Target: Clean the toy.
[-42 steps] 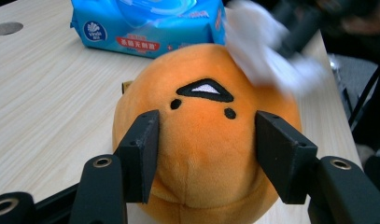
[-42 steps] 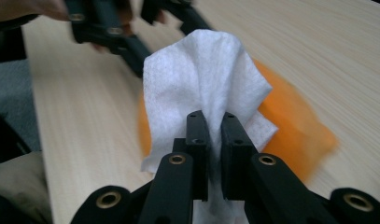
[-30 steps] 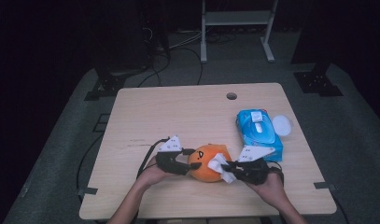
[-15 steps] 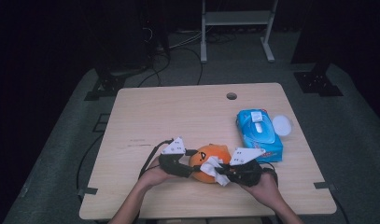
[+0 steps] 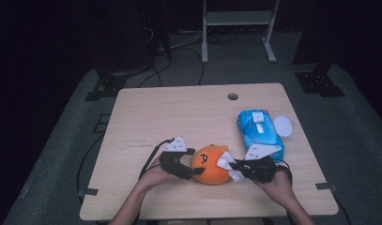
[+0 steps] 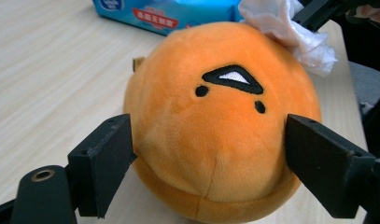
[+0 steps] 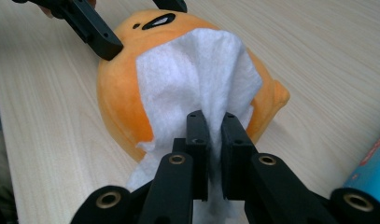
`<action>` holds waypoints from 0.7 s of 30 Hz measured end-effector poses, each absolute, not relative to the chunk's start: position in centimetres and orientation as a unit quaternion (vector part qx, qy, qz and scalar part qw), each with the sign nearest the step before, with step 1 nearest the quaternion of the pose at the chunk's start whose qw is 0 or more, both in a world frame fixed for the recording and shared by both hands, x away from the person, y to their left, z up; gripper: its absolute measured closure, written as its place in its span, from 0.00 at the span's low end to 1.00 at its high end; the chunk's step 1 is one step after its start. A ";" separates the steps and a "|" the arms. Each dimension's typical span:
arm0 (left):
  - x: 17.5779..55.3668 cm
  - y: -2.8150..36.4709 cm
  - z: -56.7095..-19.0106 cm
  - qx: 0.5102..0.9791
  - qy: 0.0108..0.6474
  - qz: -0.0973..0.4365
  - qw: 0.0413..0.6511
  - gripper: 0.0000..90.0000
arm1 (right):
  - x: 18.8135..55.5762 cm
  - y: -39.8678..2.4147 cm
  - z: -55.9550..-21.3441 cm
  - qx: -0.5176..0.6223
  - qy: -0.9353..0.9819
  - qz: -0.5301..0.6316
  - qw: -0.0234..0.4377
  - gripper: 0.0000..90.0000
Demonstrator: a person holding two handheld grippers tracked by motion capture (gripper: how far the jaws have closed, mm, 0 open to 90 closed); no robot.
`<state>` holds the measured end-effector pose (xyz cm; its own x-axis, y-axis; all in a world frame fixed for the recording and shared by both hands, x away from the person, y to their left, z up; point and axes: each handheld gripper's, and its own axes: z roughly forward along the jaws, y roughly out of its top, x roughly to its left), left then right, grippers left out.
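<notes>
Item: round orange plush toy with a stitched face [image 5: 211,164], resting on the pale wooden table [image 5: 179,112] near its front edge, between the two grippers. Condition: upright, face turned toward the left gripper view.

Attached to item: crumpled white wet wipe [image 7: 197,88], draped over the toy's side and pressed against the plush.

Right gripper [image 7: 211,123]: jaws nearly closed, pinching a fold of the wipe; only a thin strip of cloth sits between them.

Left gripper [image 6: 208,154]: jaws have just been opening. They now stand wide on either side of the toy's lower body, which lies between them; the pads look just clear of the fabric or barely brushing it, not squeezing.

Nearby: blue soft pack of wet wipes [image 5: 260,131], lying flat to the right of the toy, its white round lid [image 5: 283,125] beside it.

Risks, judged:
- With the left jaws loosened, the toy is unbraced; a wiping push from the right could roll or slide it toward the left gripper.
- The wipe is held by one narrow fold and could slip out or bunch under drag on plush.
- A rolling toy could reach the table's near edge.
</notes>
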<state>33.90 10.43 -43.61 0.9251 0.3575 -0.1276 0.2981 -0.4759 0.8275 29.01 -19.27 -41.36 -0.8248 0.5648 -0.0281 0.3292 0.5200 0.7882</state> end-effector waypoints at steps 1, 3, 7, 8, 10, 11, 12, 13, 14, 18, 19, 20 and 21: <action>33.8 10.4 -43.6 0.859 0.188 0.027 0.475 0.21 | 28.9 -19.1 -41.3 0.261 0.860 0.415 0.141 0.92; 33.6 10.2 -43.5 0.858 0.177 0.032 0.481 0.29 | 28.6 -18.7 -41.1 0.252 0.861 0.420 0.136 0.92; 32.5 9.2 -42.8 0.868 0.117 0.065 0.478 0.38 | 28.0 -16.7 -40.7 0.220 0.864 0.439 0.111 0.92; 32.2 8.9 -42.7 0.873 0.106 0.075 0.470 0.39 | 27.9 -16.1 -40.6 0.210 0.867 0.437 0.117 0.92; 32.0 8.8 -42.6 0.874 0.101 0.082 0.467 0.39 | 28.0 -15.7 -40.2 0.206 0.865 0.439 0.125 0.93; 32.1 8.9 -42.6 0.874 0.102 0.080 0.469 0.39 | 28.2 -15.8 -40.1 0.209 0.863 0.442 0.126 0.93; 32.2 9.1 -42.8 0.872 0.105 0.076 0.472 0.39 | 28.4 -16.1 -40.1 0.215 0.861 0.443 0.128 0.92; 32.4 9.2 -43.0 0.870 0.110 0.072 0.475 0.39 | 28.7 -16.6 -40.1 0.224 0.858 0.445 0.129 0.92; 32.6 9.3 -43.1 0.868 0.119 0.067 0.478 0.37 | 29.0 -17.1 -40.2 0.233 0.855 0.445 0.132 0.93; 33.0 9.5 -43.2 0.861 0.150 0.061 0.482 0.17 | 29.8 -18.7 -40.8 0.260 0.851 0.435 0.135 0.93; 33.2 9.5 -43.3 0.858 0.162 0.056 0.484 0.13 | 30.0 -19.5 -41.2 0.270 0.852 0.429 0.133 0.93; 33.3 9.5 -43.4 0.859 0.161 0.051 0.483 0.13 | 29.9 -19.6 -41.2 0.271 0.852 0.428 0.133 0.93; 33.3 9.5 -43.4 0.859 0.161 0.051 0.483 0.13 | 29.8 -19.6 -41.2 0.270 0.853 0.425 0.134 0.92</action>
<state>33.26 9.52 -43.37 0.9429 0.3261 -0.0683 0.2278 -0.4812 0.8465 29.81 -19.64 -41.24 -0.8184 0.5747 0.0006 0.3465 0.4926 0.7983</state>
